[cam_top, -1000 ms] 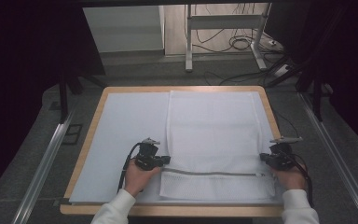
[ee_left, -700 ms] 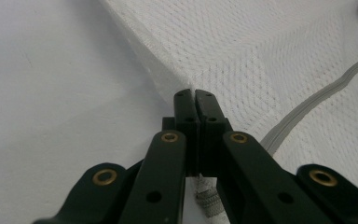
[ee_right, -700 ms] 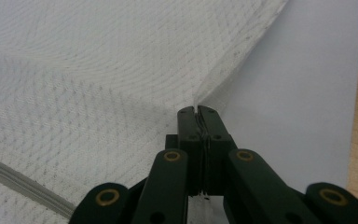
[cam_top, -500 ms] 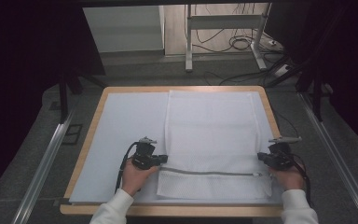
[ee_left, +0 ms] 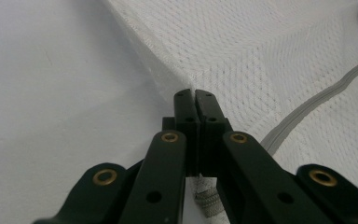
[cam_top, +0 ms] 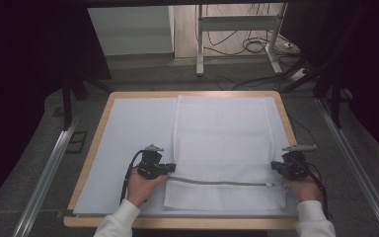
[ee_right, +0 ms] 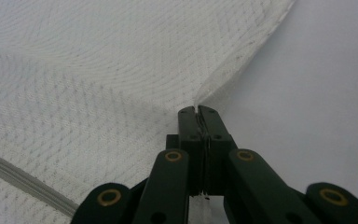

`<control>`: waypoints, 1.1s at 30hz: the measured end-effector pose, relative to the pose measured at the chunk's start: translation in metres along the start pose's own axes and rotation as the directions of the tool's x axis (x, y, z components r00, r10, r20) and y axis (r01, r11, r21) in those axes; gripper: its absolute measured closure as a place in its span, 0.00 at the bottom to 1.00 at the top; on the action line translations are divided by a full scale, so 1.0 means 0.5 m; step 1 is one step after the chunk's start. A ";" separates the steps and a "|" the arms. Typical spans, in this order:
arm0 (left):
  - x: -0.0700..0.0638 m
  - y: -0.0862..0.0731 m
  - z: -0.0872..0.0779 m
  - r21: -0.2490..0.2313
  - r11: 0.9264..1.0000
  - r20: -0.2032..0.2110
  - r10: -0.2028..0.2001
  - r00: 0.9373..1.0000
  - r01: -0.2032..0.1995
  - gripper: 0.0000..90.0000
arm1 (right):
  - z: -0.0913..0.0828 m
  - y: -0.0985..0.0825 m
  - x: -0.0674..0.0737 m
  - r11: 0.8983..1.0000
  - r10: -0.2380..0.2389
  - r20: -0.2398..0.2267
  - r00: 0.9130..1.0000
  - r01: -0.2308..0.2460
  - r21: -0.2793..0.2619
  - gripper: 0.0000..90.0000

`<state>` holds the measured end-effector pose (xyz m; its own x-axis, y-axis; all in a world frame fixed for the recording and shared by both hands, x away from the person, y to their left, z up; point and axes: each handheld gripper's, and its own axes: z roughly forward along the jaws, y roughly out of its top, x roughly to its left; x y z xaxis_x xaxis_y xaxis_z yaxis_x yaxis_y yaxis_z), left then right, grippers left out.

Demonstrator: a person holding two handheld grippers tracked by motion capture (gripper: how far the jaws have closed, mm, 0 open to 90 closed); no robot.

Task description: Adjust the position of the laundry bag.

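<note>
Your left gripper is clamped on the left edge of the white mesh laundry bag, which lies flat on the white mat. Its grey zipper runs across the near end. Your right gripper pinches the bag's right edge.

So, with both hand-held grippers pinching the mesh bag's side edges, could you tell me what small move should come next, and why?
Probably lift both edges together and carry them forward to fold the mesh bag. The left hand-held gripper and the right hand-held gripper are each shut on an edge near the zipper, and the bag lies flat on the table.
</note>
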<state>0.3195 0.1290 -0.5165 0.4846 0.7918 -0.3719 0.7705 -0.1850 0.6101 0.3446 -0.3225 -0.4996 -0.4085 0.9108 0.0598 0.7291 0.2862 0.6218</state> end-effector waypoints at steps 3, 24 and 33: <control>0.001 0.000 -0.002 -0.002 1.000 -0.001 -0.005 1.000 0.005 1.00 | 0.001 0.000 0.001 1.000 -0.003 -0.004 1.000 0.003 0.001 0.98; 0.012 -0.005 -0.014 -0.004 1.000 -0.010 -0.006 1.000 0.006 1.00 | 0.005 0.002 0.014 1.000 -0.017 -0.003 1.000 0.017 -0.003 0.98; 0.017 -0.008 -0.020 -0.007 1.000 -0.014 -0.010 1.000 0.010 1.00 | 0.006 0.004 0.018 1.000 -0.019 -0.011 1.000 0.019 -0.011 0.97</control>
<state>0.3166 0.1424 -0.5151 0.4712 0.8014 -0.3684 0.7722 -0.1731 0.6113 0.3437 -0.3129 -0.5001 -0.4285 0.9018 0.0568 0.7151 0.3000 0.6314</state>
